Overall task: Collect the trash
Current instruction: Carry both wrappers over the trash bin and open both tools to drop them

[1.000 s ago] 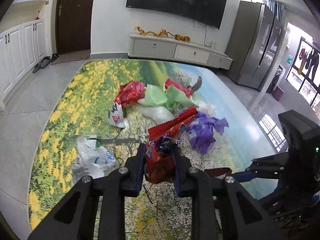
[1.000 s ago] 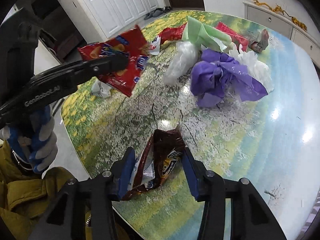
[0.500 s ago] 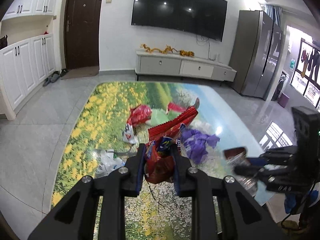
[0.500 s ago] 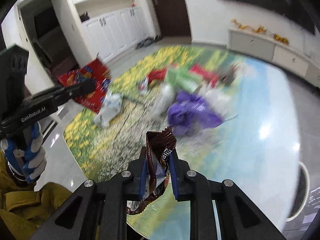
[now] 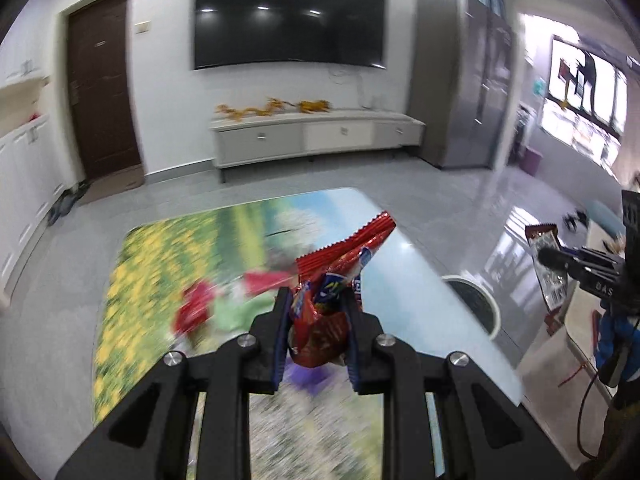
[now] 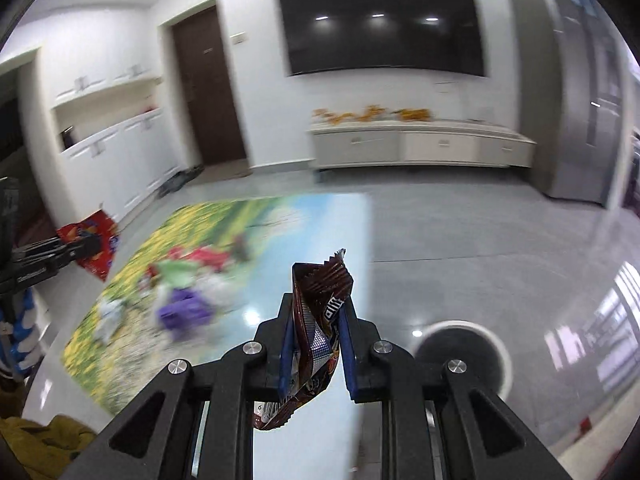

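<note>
Carrying is the step in hand: each gripper is loaded with a piece of trash lifted clear of the tabletop [image 5: 404, 280], a glossy slab printed with a meadow and sky scene. The left gripper [image 5: 318, 322] has its jaws clamped on a crumpled red foil snack bag [image 5: 332, 280] with a blue logo, whose serrated top sticks up and away to the right. The right gripper [image 6: 316, 344] has its jaws pinched on a dark brown foil wrapper [image 6: 316, 320] with a zigzag top edge, its lower end dangling below the jaws; they closed on it within the last second and are now steady.

More trash lies blurred on the tabletop: a purple plastic bag [image 6: 182, 308], a pale green plastic sheet [image 6: 174, 272], red wrappers [image 6: 206, 257] and white plastic bags [image 6: 106, 312].

Beyond the tabletop's right edge, on the grey tiled floor [image 6: 480, 232], stands a round white-rimmed bin [image 6: 505, 364] with a dark inside. It looks like the drop point, so the next move probably calls for bringing each gripper over that opening in turn and opening the jaws only once the wrapper hangs inside the rim, since light foil drifts easily. Then back for the remaining pile.
</note>
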